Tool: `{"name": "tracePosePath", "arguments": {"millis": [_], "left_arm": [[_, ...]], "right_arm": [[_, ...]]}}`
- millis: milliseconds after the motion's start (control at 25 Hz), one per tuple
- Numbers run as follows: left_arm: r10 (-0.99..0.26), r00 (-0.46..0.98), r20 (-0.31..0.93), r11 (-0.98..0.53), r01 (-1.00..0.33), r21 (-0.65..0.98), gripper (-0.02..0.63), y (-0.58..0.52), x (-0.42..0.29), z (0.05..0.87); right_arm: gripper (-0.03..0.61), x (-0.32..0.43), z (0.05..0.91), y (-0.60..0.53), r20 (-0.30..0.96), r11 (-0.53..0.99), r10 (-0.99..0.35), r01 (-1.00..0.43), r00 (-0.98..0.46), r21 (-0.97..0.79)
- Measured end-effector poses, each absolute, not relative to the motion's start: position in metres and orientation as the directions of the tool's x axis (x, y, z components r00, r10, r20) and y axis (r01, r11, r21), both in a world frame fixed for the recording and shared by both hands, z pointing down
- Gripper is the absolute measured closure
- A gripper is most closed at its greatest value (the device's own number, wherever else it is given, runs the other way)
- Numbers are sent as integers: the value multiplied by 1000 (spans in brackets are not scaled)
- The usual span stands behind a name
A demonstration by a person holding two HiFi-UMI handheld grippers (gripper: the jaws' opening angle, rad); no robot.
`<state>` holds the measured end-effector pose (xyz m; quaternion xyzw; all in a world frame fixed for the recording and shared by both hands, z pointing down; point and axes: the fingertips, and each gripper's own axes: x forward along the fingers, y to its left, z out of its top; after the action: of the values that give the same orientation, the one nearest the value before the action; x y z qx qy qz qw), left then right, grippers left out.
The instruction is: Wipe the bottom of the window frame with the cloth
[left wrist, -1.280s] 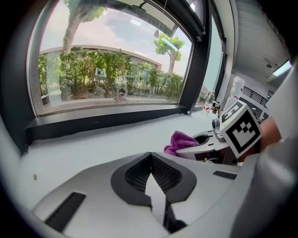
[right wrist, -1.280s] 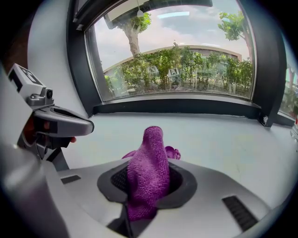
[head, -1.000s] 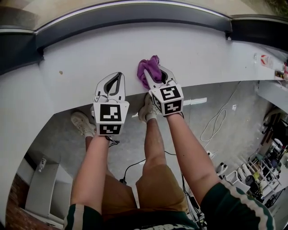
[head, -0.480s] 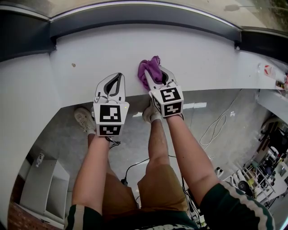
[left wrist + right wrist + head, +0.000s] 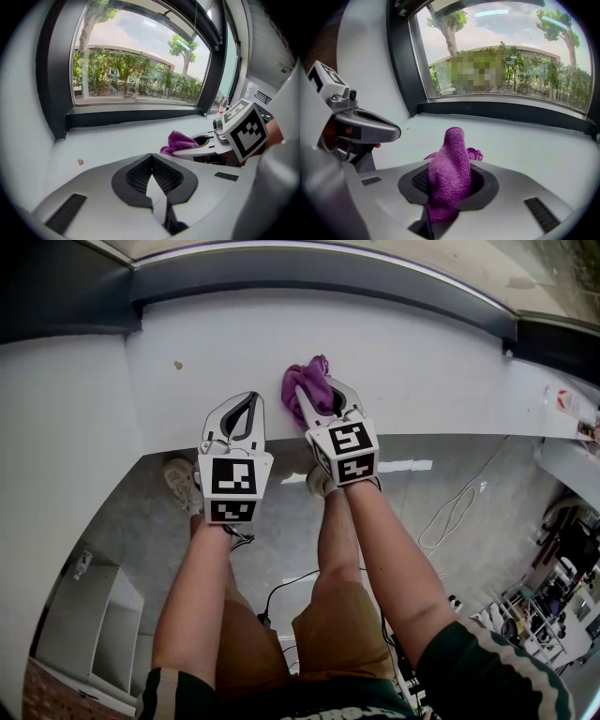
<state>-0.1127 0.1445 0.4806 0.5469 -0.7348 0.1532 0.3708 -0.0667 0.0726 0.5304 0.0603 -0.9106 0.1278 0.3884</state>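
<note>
Head view: the right gripper [image 5: 317, 395] sits just above centre, jaws clamped on the purple cloth [image 5: 306, 382]; the cloth rests on the white sill [image 5: 441, 362] near its front edge, well short of the dark bottom rail [image 5: 328, 273] of the window frame at 12 o'clock; the left gripper [image 5: 242, 409] lies just beside it at 9 o'clock, jaws together and empty; a small brown speck [image 5: 177, 364] sits on the sill at 10 o'clock.

Left gripper view: its jaws meet with nothing between them; the cloth [image 5: 179, 140] bulges from the right gripper at 3 o'clock; the rail [image 5: 136, 115] runs across the middle.

Right gripper view: the cloth [image 5: 451, 168] fills the jaws and stands up from them.

To wipe well, the cloth likely needs pushing forward until it meets the rail, pressed low, then drawn along in overlapping strokes into the corners, since the gripped bunch is narrow.

No words are readable; the gripper cubes carry only black-and-white square markers; a red-marked item [image 5: 562, 399] at 3 o'clock is too small to read.
</note>
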Motion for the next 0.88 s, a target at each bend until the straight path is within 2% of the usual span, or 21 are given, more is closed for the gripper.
{"name": "tracePosePath", "arguments": {"millis": [880], "left_arm": [[-617,-252,745,489,-865,112,606,225,-180,478]], "right_arm": [[472,-139,530,158,714,970,133,-58,-688,-237]]}}
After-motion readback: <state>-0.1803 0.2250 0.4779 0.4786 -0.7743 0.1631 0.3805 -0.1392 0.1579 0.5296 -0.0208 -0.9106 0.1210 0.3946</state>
